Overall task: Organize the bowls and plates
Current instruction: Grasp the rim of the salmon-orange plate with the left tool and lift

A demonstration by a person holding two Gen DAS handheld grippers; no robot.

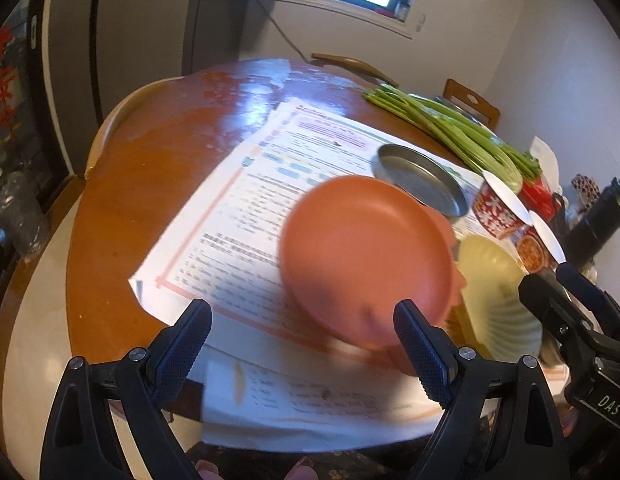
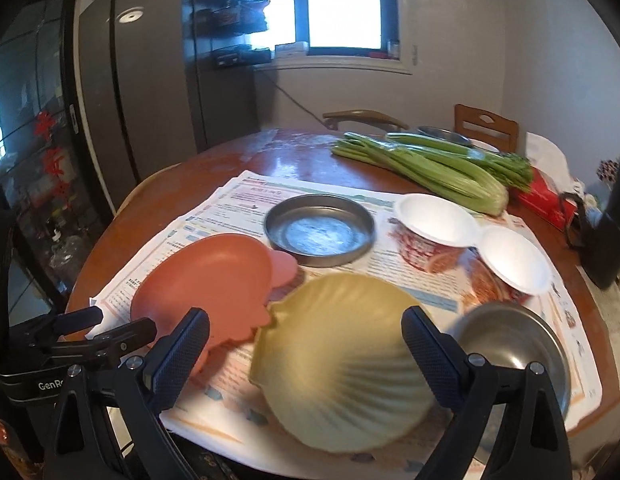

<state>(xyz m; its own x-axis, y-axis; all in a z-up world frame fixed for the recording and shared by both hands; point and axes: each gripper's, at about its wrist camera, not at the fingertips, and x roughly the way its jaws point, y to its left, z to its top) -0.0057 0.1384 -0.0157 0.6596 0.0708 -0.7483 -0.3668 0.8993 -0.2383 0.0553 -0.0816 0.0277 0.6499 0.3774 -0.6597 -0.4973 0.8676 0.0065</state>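
Note:
An orange plate lies on newspaper on the round wooden table. A pale yellow shell-shaped plate lies to its right. A round steel dish sits behind them. A steel bowl is at the front right. Two white paper bowls stand behind it. My left gripper is open, just before the orange plate. My right gripper is open, over the near side of the yellow plate.
Celery stalks lie at the table's back right beside a red box. A dark bottle stands at the right edge. Wooden chairs stand behind the table. A fridge is at the left.

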